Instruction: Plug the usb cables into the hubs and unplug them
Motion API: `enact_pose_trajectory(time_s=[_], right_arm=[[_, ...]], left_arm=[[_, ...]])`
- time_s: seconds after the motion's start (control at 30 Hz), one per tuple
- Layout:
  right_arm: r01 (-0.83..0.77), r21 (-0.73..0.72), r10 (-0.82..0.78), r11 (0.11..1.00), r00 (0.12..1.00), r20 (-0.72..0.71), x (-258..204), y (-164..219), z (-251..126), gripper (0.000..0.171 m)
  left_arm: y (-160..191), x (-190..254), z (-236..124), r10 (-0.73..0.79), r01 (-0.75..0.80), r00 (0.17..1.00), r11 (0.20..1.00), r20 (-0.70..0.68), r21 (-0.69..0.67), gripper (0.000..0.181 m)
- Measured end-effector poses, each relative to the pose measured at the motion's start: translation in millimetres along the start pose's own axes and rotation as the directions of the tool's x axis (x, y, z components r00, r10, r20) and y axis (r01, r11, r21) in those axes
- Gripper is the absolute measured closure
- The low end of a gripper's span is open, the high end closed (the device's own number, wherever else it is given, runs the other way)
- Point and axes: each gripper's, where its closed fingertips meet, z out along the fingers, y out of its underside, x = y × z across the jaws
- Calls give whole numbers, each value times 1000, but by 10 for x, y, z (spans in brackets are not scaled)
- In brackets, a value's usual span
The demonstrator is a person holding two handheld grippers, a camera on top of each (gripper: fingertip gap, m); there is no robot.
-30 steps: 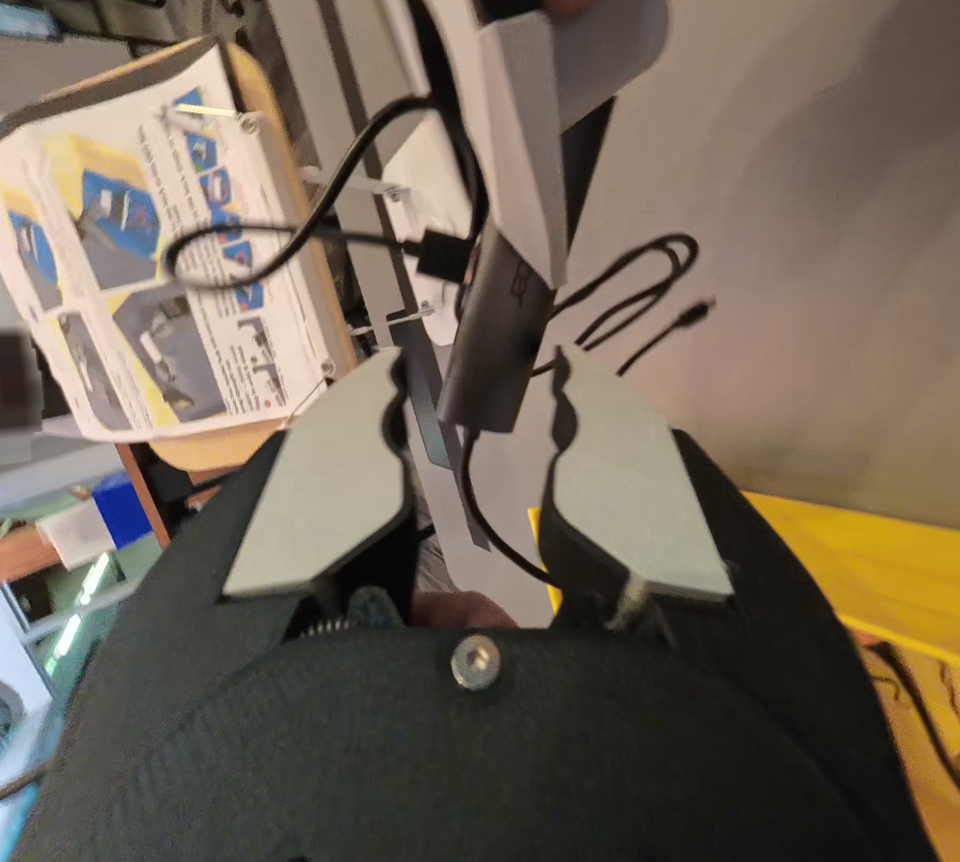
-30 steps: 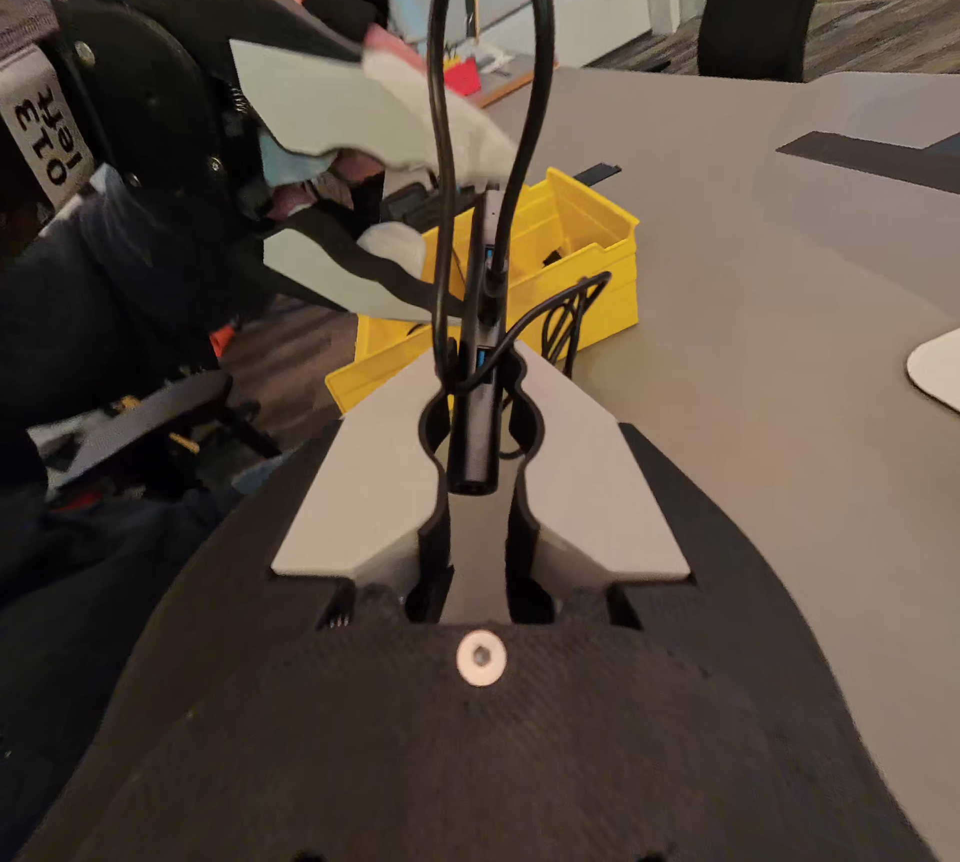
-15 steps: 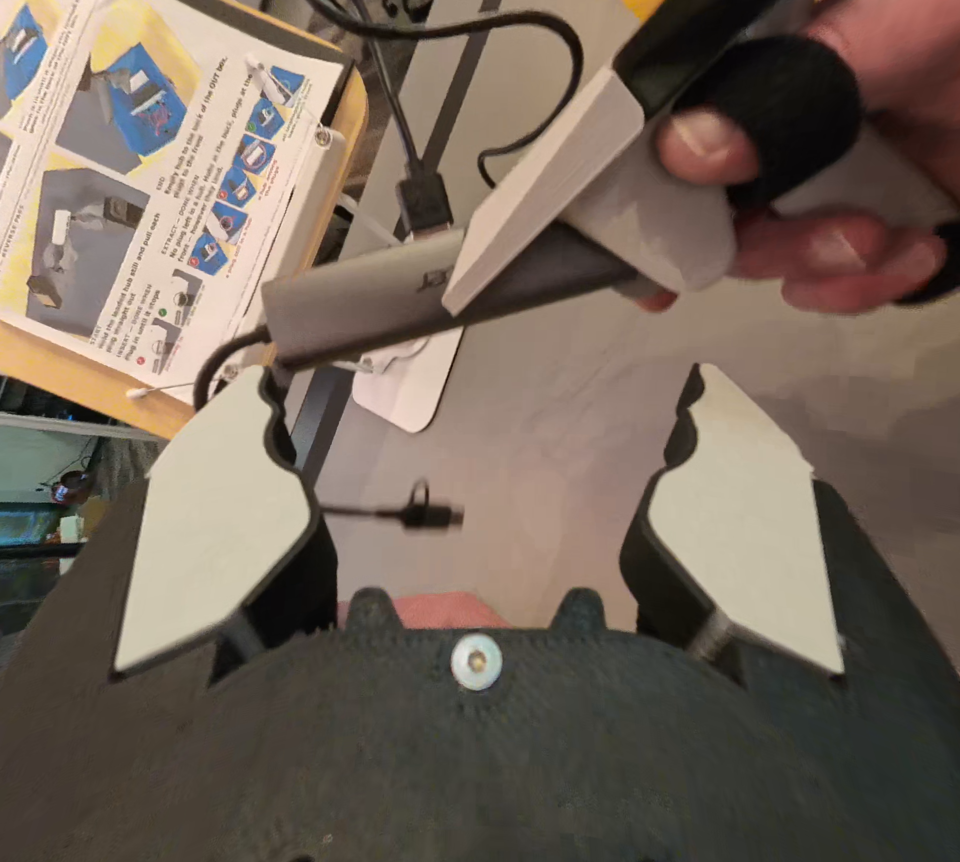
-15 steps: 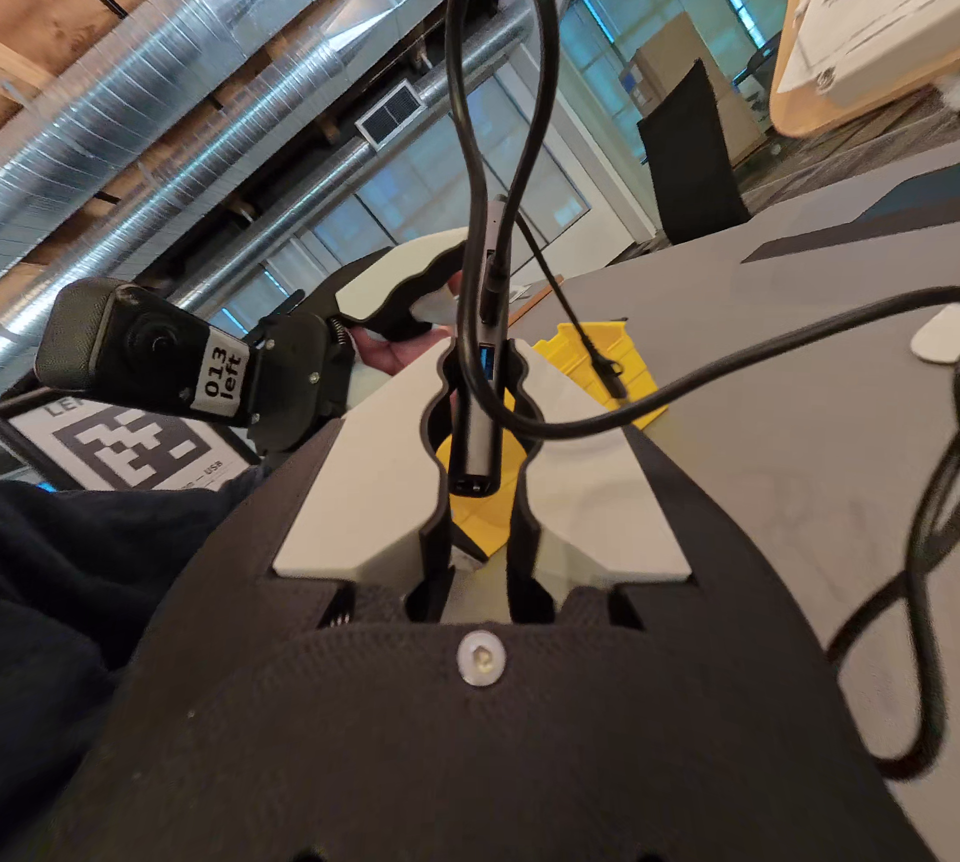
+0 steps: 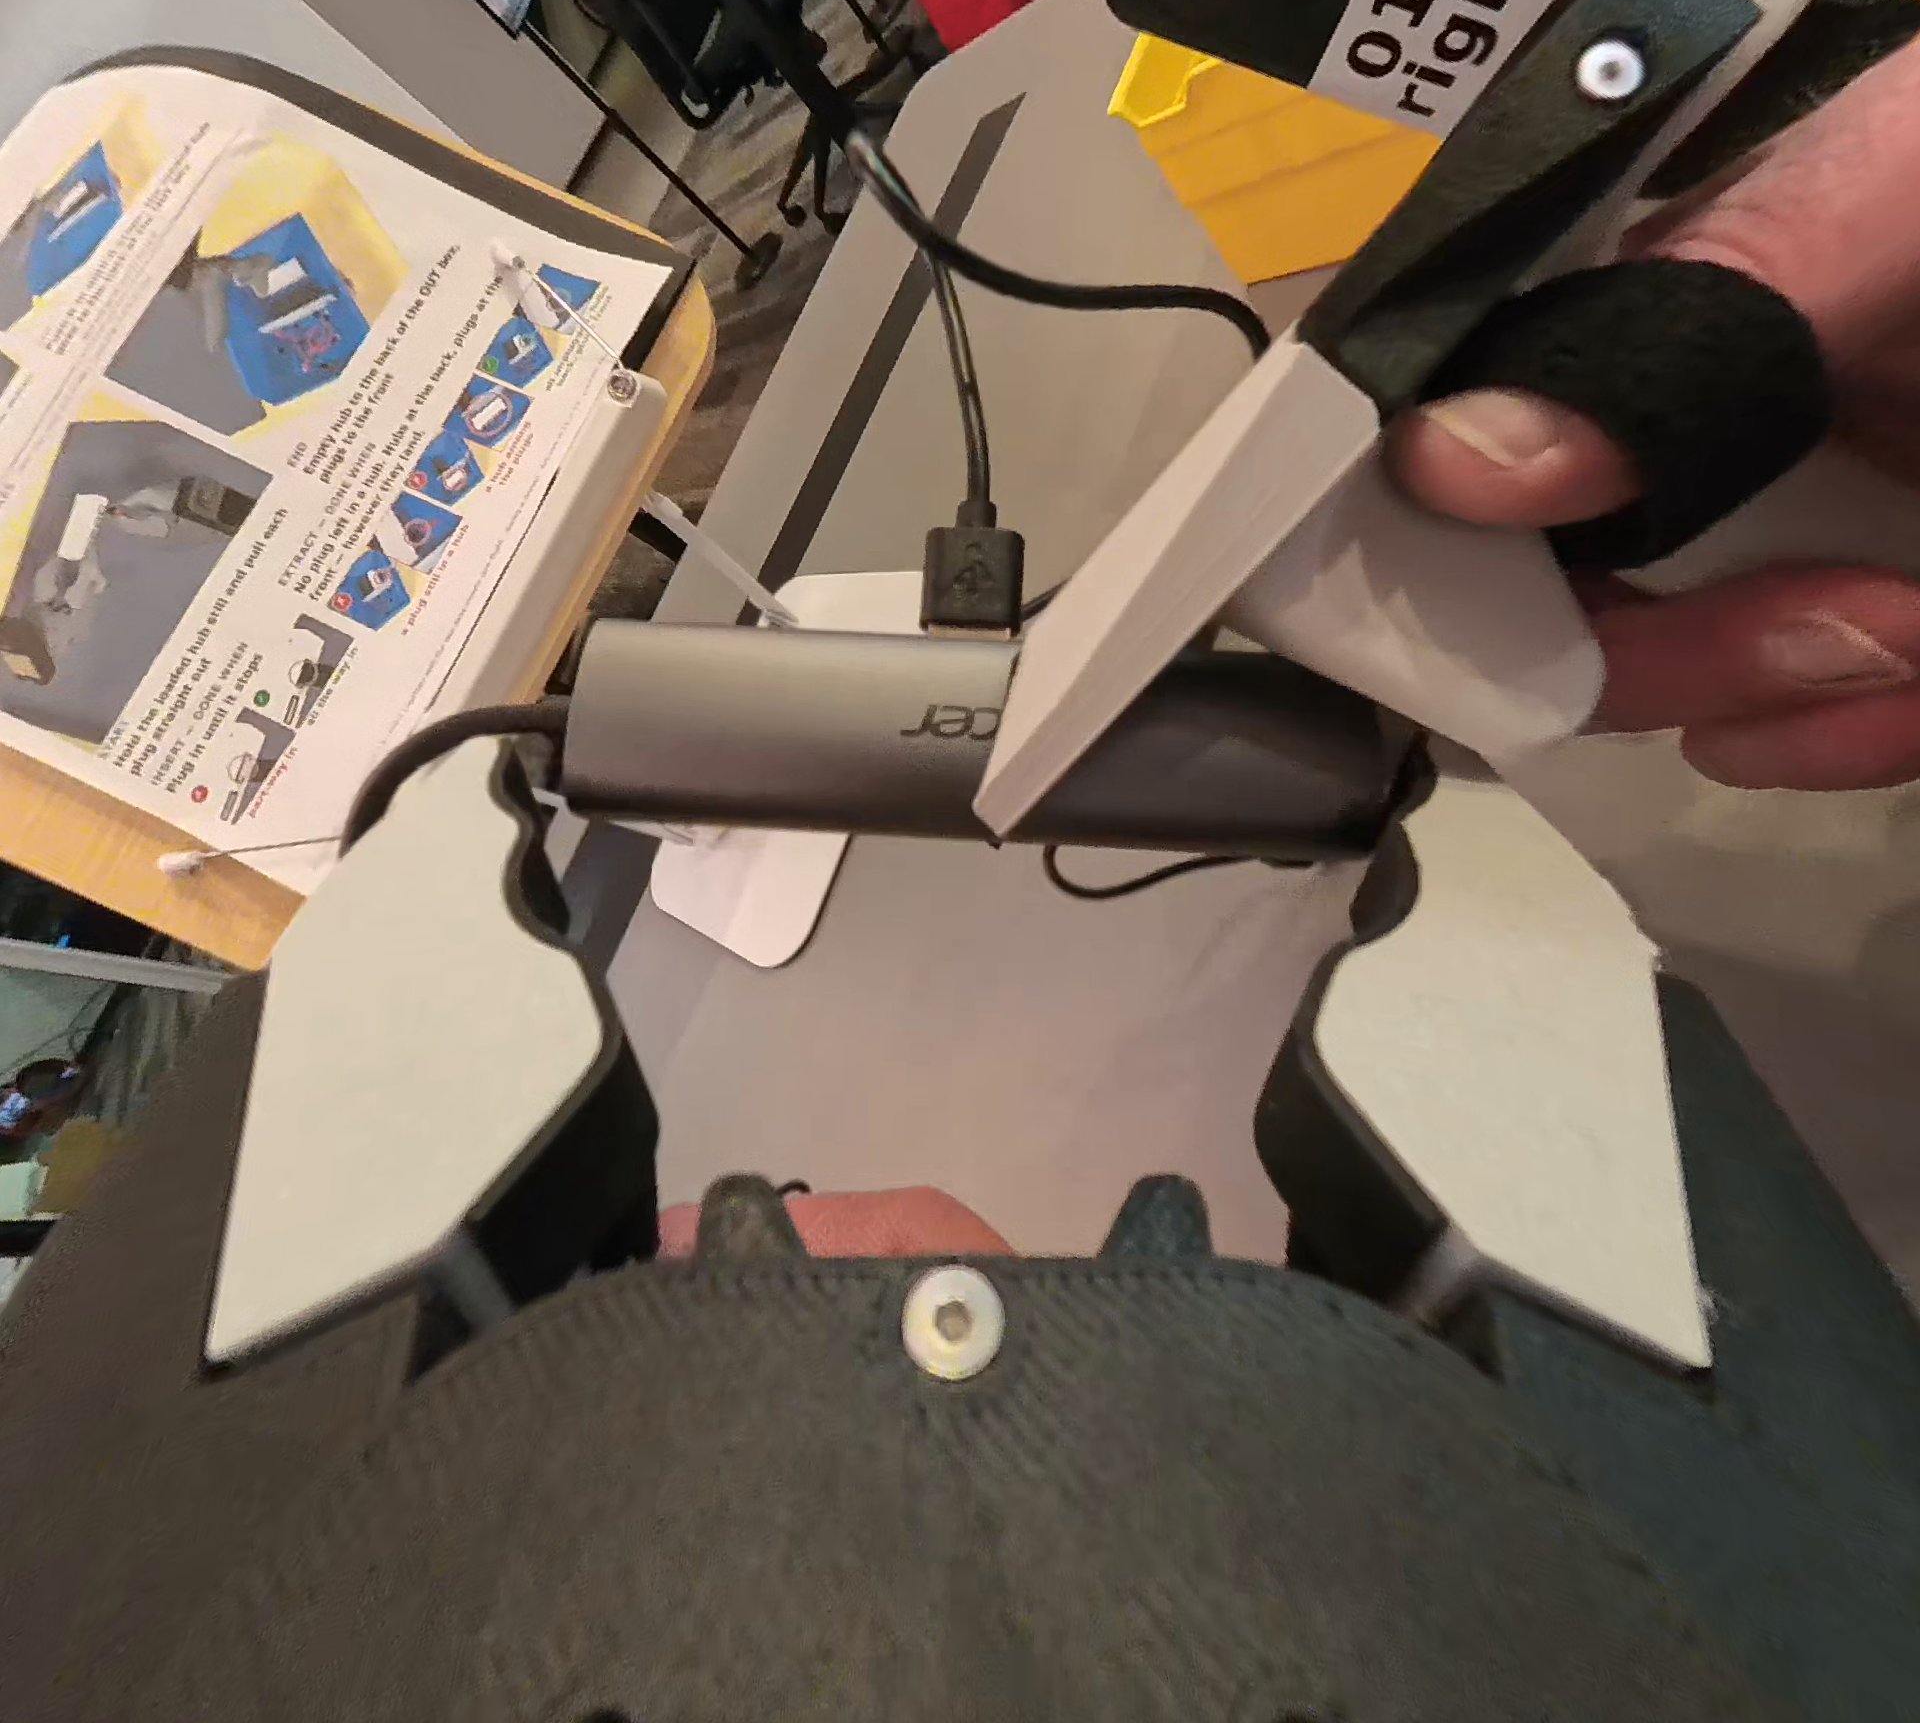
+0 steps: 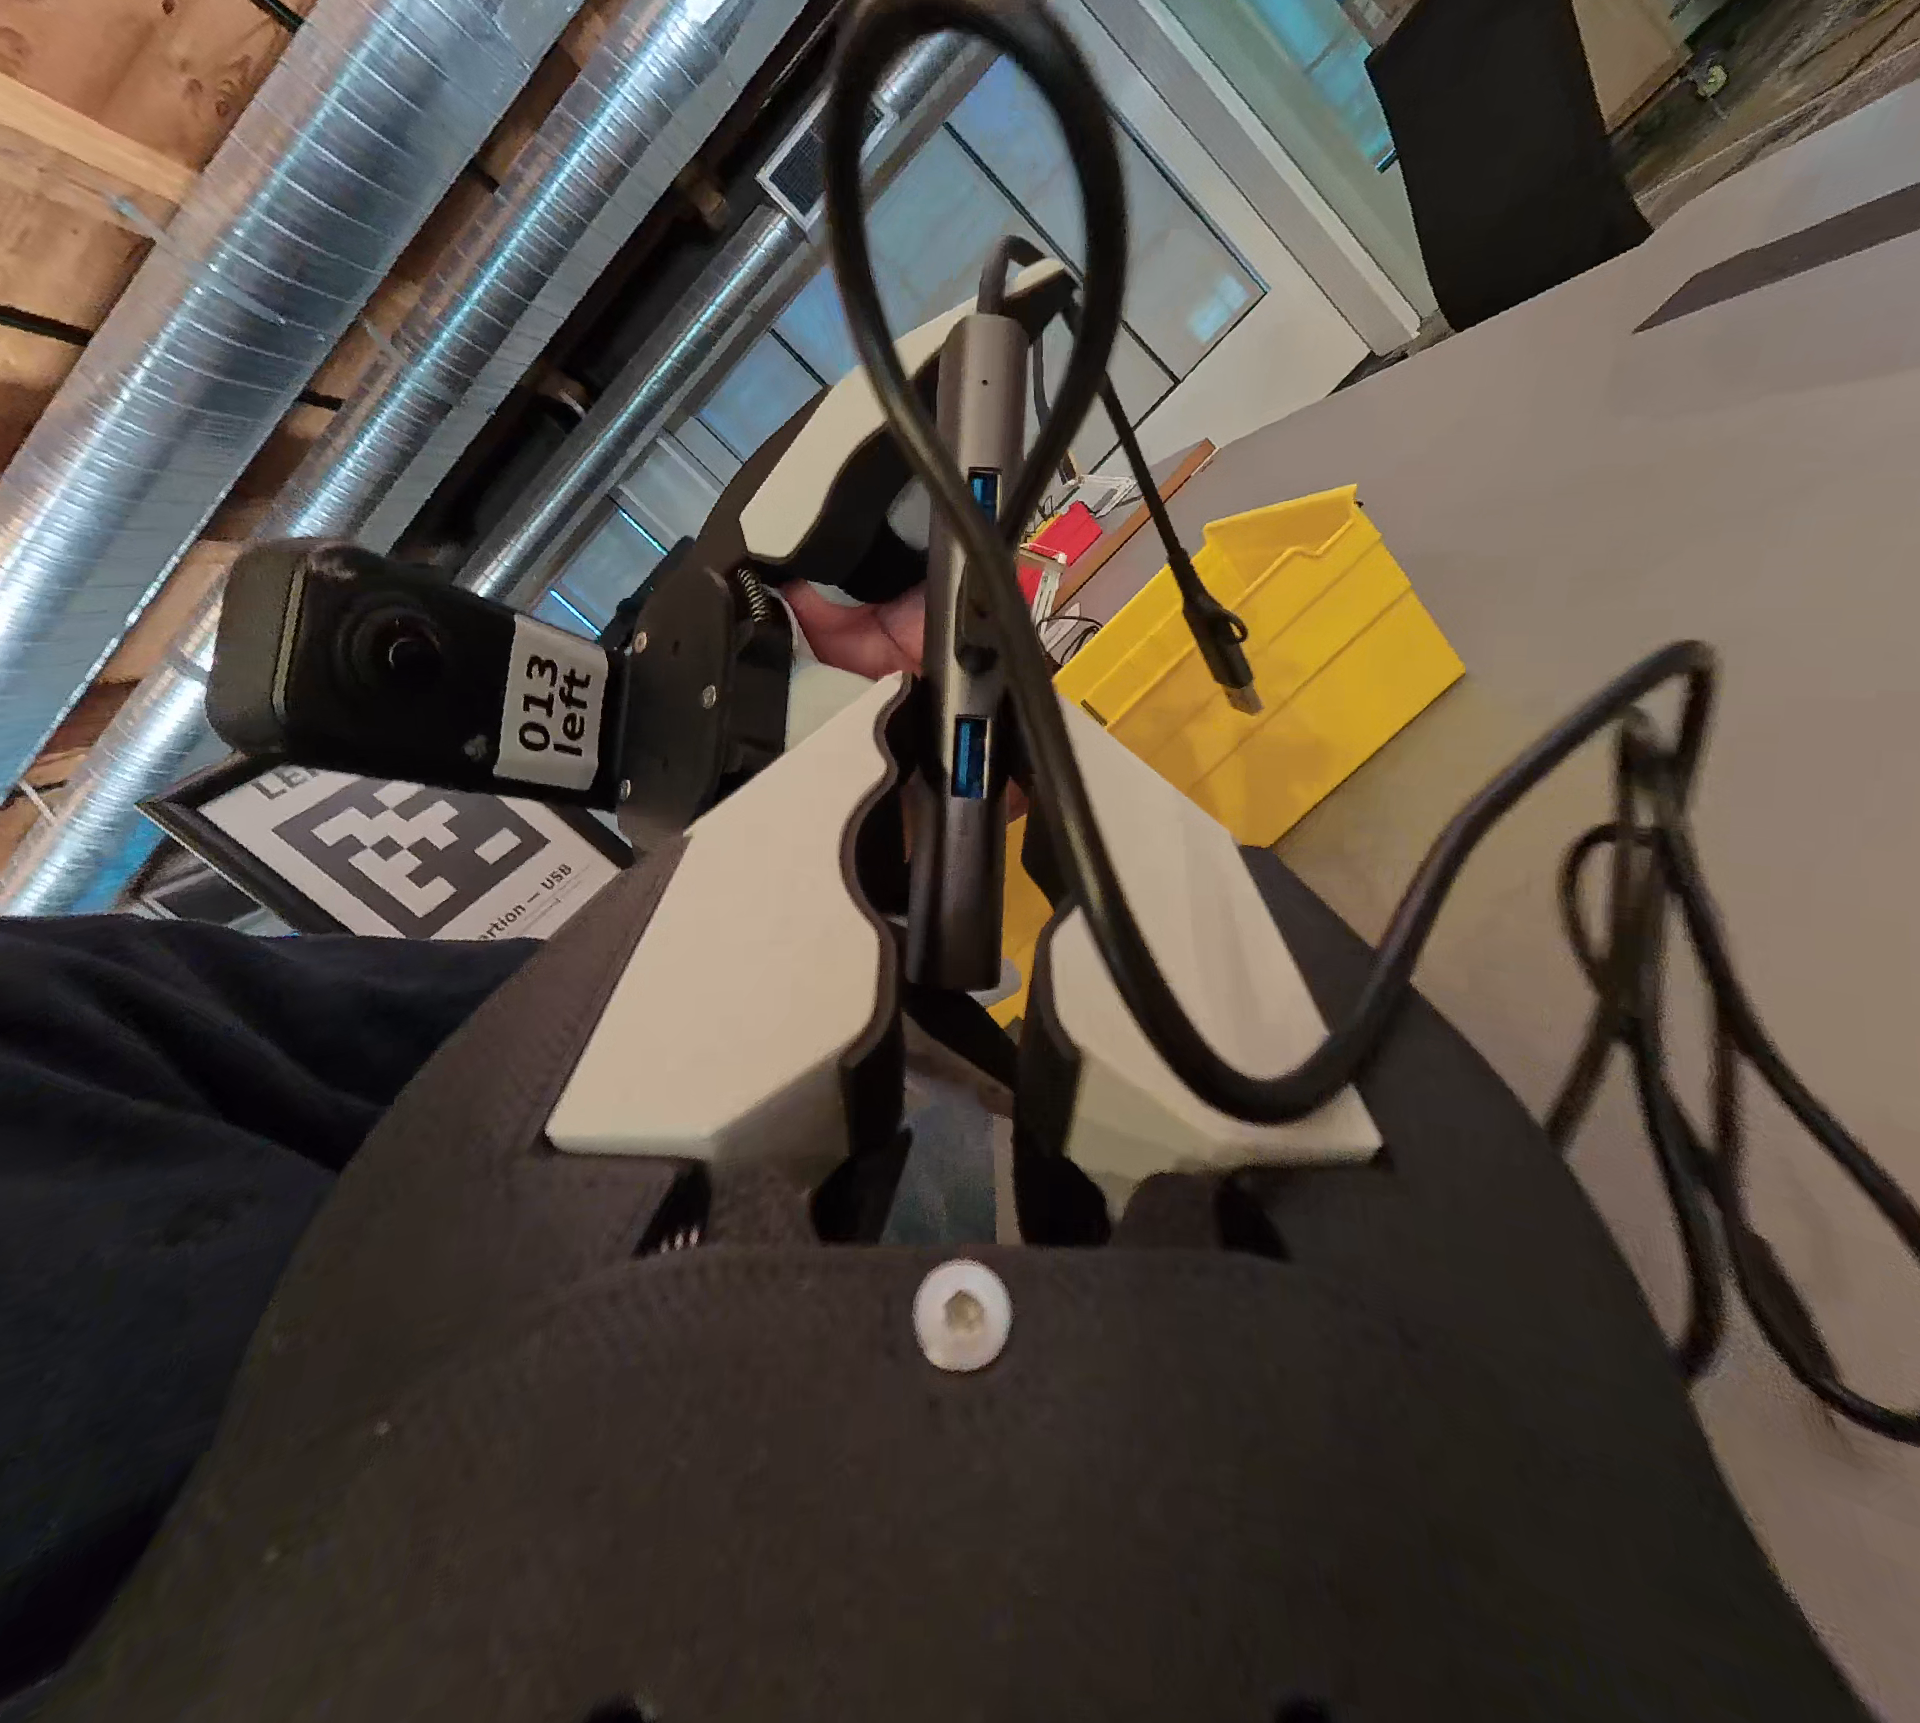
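Note:
A grey USB hub (image 5: 779, 728) is held level in the air, also in the right wrist view (image 6: 961, 842). My right gripper (image 6: 966, 738) is shut on its near end; one of its fingers (image 5: 1174, 593) shows in the left wrist view. A black USB plug (image 5: 971, 577) sits in a side port, and its cable (image 6: 977, 115) loops up and runs down to the table. The hub's own tail cable ends in a loose plug (image 6: 1231, 676). My left gripper (image 5: 945, 780) is open wide, with the hub lying lengthwise between its fingertips.
A yellow bin (image 6: 1299, 665) stands on the grey table (image 6: 1662, 478), also in the left wrist view (image 5: 1278, 187). A printed sheet on a wooden board (image 5: 260, 478) stands left. A white pad (image 5: 758, 884) lies below the hub. A coiled cable (image 6: 1662, 1050) hangs right. Less than 4 cm separates the two grippers' tips.
The hub has levelled out and come down between my left fingertips; before, it was tilted above the left finger. My left gripper opened wide a second ago and stays open.

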Motion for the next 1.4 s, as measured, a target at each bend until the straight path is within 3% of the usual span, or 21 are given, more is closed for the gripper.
enact_pose_trajectory(time_s=[0.13, 0.3, 0.47, 0.53, 0.7, 0.87, 1.07, 1.4], right_arm=[[-38, -10, 38, 999, 999, -2, 10, 45, -26, 157], [-44, -78, 42, 996, 999, -32, 64, 178, -35, 158], [-39, -97, 32, 995, 997, -73, 146, 238, -79, 157], [-54, -105, 45, 993, 995, -93, 204, 249, -119, 157], [-53, -156, 35, 986, 993, -117, 232, 374, -108, 157], [-32, -139, 16, 990, 993, -121, 207, 385, -72, 157], [-32, -92, 21, 995, 994, -109, 205, 333, -73, 157], [34, -187, -52, 982, 995, -90, 192, 416, -115, 152]], left_arm=[[-26, 60, -34, 51, -51, 999, 998, 1, 25, 38], [56, 195, -7, 86, -88, 993, 996, -77, -20, 45], [124, 233, -6, 170, -175, 983, 981, -69, -77, 47], [89, 225, -53, 227, -231, 972, 970, -58, -76, 45], [165, 354, -16, 293, -324, 940, 929, -175, -181, 35], [424, 401, 60, 180, -274, 939, 906, -293, -322, 35], [378, 351, 109, 128, -209, 952, 935, -278, -287, 36], [435, 436, 51, 129, -248, 897, 939, -423, -238, 37]])
